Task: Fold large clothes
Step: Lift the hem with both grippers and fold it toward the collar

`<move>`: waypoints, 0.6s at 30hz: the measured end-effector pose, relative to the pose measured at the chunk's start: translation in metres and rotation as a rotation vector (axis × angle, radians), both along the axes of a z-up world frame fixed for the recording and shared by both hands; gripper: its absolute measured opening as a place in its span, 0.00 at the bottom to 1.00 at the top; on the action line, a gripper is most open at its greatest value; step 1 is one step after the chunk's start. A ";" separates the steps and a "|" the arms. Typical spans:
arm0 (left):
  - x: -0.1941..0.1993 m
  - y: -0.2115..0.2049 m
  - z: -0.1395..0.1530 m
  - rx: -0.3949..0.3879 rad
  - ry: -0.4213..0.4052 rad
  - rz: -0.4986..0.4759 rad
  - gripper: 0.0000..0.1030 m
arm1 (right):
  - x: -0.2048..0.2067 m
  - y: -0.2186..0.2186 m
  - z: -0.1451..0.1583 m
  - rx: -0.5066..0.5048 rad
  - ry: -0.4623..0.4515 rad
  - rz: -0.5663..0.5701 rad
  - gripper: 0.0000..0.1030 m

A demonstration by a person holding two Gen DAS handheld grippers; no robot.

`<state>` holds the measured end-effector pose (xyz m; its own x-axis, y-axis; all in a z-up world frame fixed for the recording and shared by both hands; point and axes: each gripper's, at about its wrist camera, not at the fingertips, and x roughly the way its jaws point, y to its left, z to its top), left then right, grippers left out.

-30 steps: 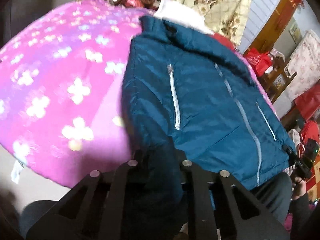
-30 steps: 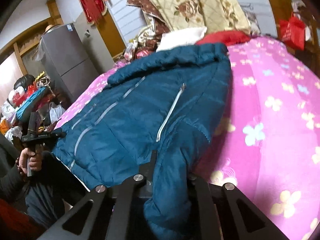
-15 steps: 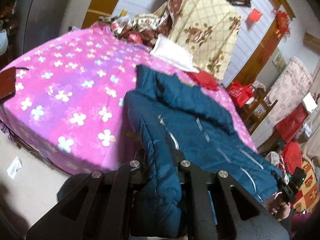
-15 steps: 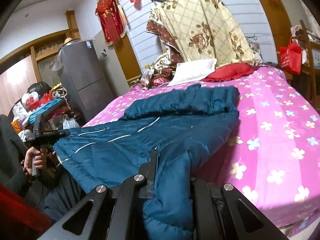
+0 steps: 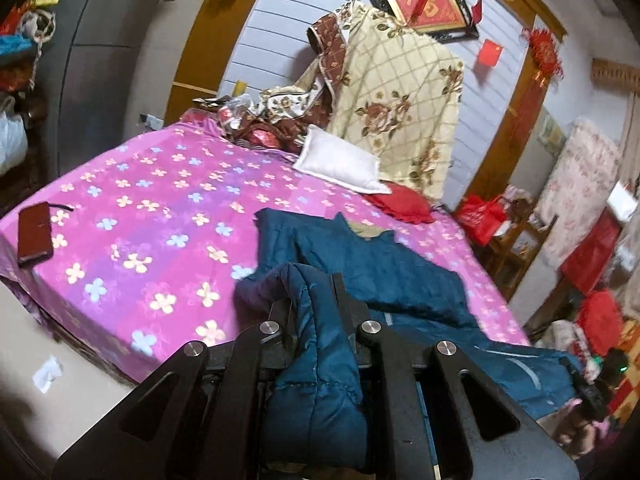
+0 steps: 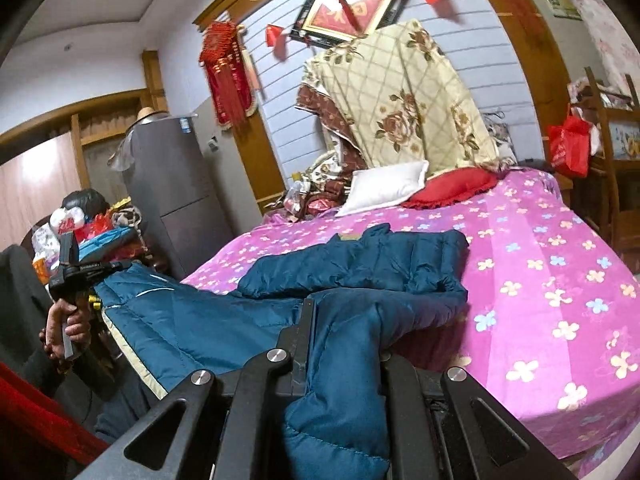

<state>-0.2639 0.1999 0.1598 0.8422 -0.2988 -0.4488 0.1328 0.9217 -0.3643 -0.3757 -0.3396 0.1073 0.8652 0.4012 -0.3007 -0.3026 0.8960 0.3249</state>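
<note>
A dark teal padded jacket (image 5: pixel 384 276) lies on the pink flowered bed (image 5: pixel 160 208), its hood end toward the pillows. It also shows in the right wrist view (image 6: pixel 360 268). My left gripper (image 5: pixel 316 308) is shut on a fold of the jacket's edge, which bunches between its fingers and hangs toward the camera. My right gripper (image 6: pixel 340 332) is shut on another fold of the jacket, lifted off the bed's near edge. The left gripper itself shows in the right wrist view (image 6: pixel 80 272), held in a hand at the jacket's hem.
A white pillow (image 5: pixel 340 160) and a red cushion (image 5: pixel 400 204) lie at the head of the bed (image 6: pixel 560 280) under a cream floral quilt (image 5: pixel 400 92). A brown wallet (image 5: pixel 34 236) lies on the bed's left corner. A grey fridge (image 6: pixel 172 188) stands at the left.
Both grippers have lifted and pulled back with the jacket held. The views now look level across the bed, and the jacket's near part has folded up over its body.
</note>
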 end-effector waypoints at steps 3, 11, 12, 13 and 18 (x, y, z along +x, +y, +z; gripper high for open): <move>0.013 -0.008 -0.010 0.059 -0.002 0.038 0.09 | 0.013 -0.001 -0.006 0.025 0.018 -0.033 0.09; 0.049 -0.016 0.001 0.065 -0.078 0.089 0.09 | 0.055 0.001 0.018 0.006 -0.023 -0.125 0.09; 0.056 -0.018 0.004 0.069 -0.089 0.088 0.09 | 0.062 0.002 0.022 -0.003 -0.035 -0.139 0.09; 0.061 -0.019 0.008 0.075 -0.100 0.087 0.09 | 0.069 0.004 0.027 -0.014 -0.045 -0.156 0.09; 0.110 -0.031 0.022 0.092 -0.151 0.088 0.09 | 0.110 0.008 0.040 -0.050 -0.093 -0.242 0.09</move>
<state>-0.1538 0.1693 0.1820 0.9233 -0.1845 -0.3368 0.0970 0.9606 -0.2603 -0.2656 -0.3317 0.1471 0.9589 0.1660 -0.2301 -0.1041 0.9602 0.2590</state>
